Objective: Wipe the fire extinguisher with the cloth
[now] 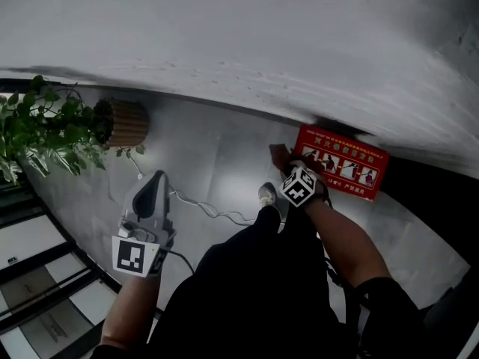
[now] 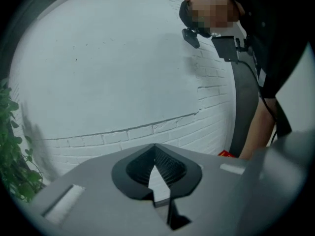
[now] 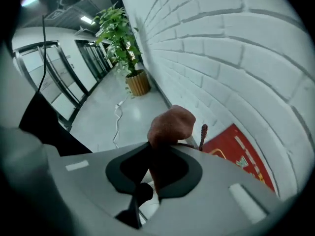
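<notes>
my right claw (image 3: 160, 154) grips the brown cloth (image 3: 171, 124) beside the red extinguisher box (image 1: 340, 161), my left claw (image 2: 155, 146) closed and empty; the wiping itself appears not yet done.

rust-brown cloth (image 3: 171, 124) — bunched in the fingers (image 3: 189, 173) — by red extinguisher box (image 1: 340, 163)

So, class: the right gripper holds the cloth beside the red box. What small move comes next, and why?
Probably ease the right gripper toward the red extinguisher box so the brown cloth meets it: the jaws clamp the cloth, which sits at the box's left end, seemingly not yet touching.
</notes>
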{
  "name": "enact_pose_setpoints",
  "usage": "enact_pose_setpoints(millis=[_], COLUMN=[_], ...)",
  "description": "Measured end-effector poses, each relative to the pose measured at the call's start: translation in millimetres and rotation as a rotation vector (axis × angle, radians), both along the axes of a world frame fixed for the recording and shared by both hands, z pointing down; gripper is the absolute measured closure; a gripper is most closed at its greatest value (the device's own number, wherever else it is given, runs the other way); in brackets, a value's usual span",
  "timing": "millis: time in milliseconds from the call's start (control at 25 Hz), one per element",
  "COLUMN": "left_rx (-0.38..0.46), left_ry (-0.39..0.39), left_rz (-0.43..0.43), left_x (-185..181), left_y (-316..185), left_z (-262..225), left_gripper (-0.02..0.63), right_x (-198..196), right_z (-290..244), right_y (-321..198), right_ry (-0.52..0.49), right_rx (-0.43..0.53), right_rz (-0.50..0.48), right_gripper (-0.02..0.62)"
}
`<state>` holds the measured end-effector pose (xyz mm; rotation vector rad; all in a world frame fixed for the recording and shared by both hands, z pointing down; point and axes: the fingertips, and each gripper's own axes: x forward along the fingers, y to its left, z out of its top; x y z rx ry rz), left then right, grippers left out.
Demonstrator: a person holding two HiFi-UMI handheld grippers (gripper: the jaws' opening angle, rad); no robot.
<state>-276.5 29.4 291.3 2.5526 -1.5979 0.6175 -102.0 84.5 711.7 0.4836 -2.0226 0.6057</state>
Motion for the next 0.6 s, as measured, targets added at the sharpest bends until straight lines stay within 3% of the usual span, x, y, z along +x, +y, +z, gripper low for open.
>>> enact_pose_setpoints(millis=[120, 200, 320, 480, 600], left_rx=[-0.025, -0.035, -0.024, -0.011, 0.016], left_ry=[-0.024, -0.004, 0.034, 0.112, 0.108], left_rz=[-0.038, -0.065, -0.055, 0.013, 0.085], left_x=[-18, -24, -18, 12, 32], left_y=[14, 18, 13, -8, -18], left_z=[6, 8, 6, 8, -2], left_gripper=[0.606, 0.606, 0.606, 0.606, 0.606], right_x=[-6, 13, 59, 151, 212], right_z=[21, 27, 22, 16, 19], right_y=[13, 19, 25, 46, 62], right_ry=[0.077, 0.097, 0.098, 0.158, 0.199], right_rx=[-0.078, -0.08, -0.058, -0.072, -0.101], right_rz=[-0.089, -0.077, 0.058, 0.295, 0.468], right_gripper=[0.548, 0.549, 0.549, 0.55, 0.549])
